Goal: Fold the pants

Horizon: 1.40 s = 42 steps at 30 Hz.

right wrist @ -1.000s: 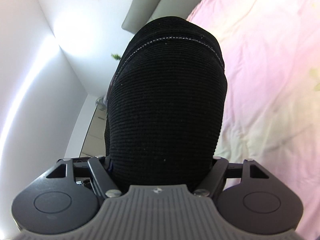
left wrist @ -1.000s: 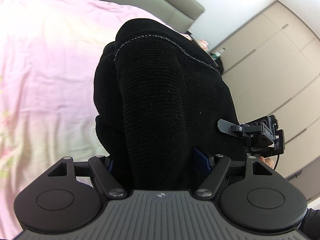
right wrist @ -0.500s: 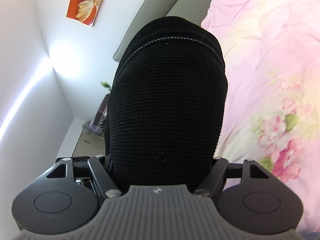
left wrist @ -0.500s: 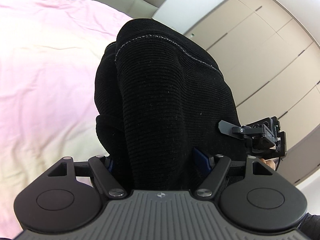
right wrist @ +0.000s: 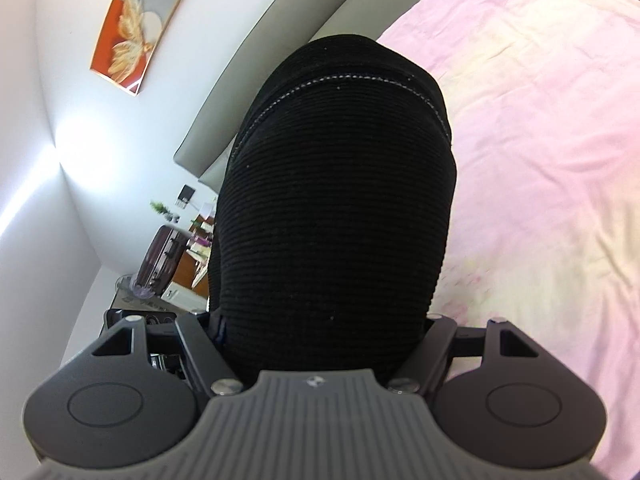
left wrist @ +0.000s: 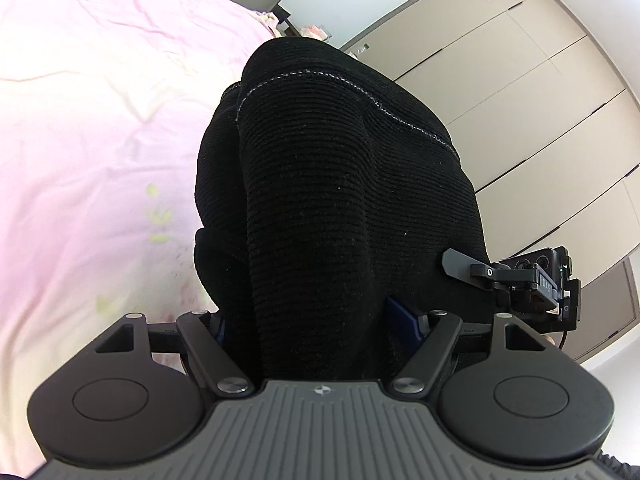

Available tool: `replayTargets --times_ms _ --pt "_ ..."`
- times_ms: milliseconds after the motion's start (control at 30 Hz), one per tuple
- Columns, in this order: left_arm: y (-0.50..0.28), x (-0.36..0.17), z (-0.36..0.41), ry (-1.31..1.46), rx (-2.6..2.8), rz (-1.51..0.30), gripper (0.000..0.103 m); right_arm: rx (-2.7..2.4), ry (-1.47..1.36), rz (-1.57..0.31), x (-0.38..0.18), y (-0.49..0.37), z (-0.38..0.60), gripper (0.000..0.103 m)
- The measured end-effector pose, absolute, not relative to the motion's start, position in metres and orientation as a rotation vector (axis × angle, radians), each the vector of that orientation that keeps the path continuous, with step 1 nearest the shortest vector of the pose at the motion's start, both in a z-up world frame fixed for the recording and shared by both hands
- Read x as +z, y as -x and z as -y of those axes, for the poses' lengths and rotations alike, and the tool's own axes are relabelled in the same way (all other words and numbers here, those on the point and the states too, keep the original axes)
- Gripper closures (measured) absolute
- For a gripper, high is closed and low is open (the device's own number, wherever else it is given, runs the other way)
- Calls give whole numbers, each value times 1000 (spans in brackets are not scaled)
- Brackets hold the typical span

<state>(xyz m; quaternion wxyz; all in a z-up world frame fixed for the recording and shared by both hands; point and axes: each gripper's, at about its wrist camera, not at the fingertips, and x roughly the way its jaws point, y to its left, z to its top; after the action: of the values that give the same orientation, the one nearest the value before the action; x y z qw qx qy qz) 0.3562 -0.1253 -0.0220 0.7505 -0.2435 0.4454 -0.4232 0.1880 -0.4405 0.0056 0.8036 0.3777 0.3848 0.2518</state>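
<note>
While both views were mostly blocked by cloth, the grip state was readable: left tool pinched a thick bunch of the black ribbed knit pants, fabric packed between its jaws and a blue pad showing at the right edge of the bunch. Right tool was likewise clamped on a thick bunch of the same pants, jaws held wide by the cloth, with the fingertips buried in it.

Pants stood up in front of each camera as a dark mound, with a pale stitched seam line curving across the top in both views. In the left view the fabric split into two folds, a narrower one to the left of the main mass. Whether any part of the pants touched the bed could not be told.

Just right of the bunch in the left view, the other tool's black body with a lever arm sat close by.

Beyond the cloth lay the bed's pink wrinkled sheet, with faint floral print. Grey padded headboard ran behind it. Farther off: beige flat-panel wardrobe doors in the left view; in the right view an orange framed wall picture, a dark purple suitcase and cluttered small items near the corner.
</note>
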Motion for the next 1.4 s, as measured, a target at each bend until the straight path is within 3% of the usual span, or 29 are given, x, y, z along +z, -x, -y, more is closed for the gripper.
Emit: replayTargets --times_ms 300,633,767,1000,1100,1400 --pt "-427 -70 194 525 -888 -1053 18 531 -861 -877 -67 -259 520 34" --pt "-463 -124 205 505 -802 -1126 18 542 -936 -932 -144 -320 523 34" --pt "-462 -120 214 467 -793 -1137 18 538 -969 -929 -169 -329 528 32" --pt "-433 -130 233 356 -809 -1139 14 483 -1029 -1015 -216 -314 537 20" --pt "-414 -132 226 348 -823 -1118 10 488 -1051 -990 -218 -298 541 20" --pt "-384 -126 209 257 -845 -1063 10 480 -1017 -971 -200 -268 526 19"
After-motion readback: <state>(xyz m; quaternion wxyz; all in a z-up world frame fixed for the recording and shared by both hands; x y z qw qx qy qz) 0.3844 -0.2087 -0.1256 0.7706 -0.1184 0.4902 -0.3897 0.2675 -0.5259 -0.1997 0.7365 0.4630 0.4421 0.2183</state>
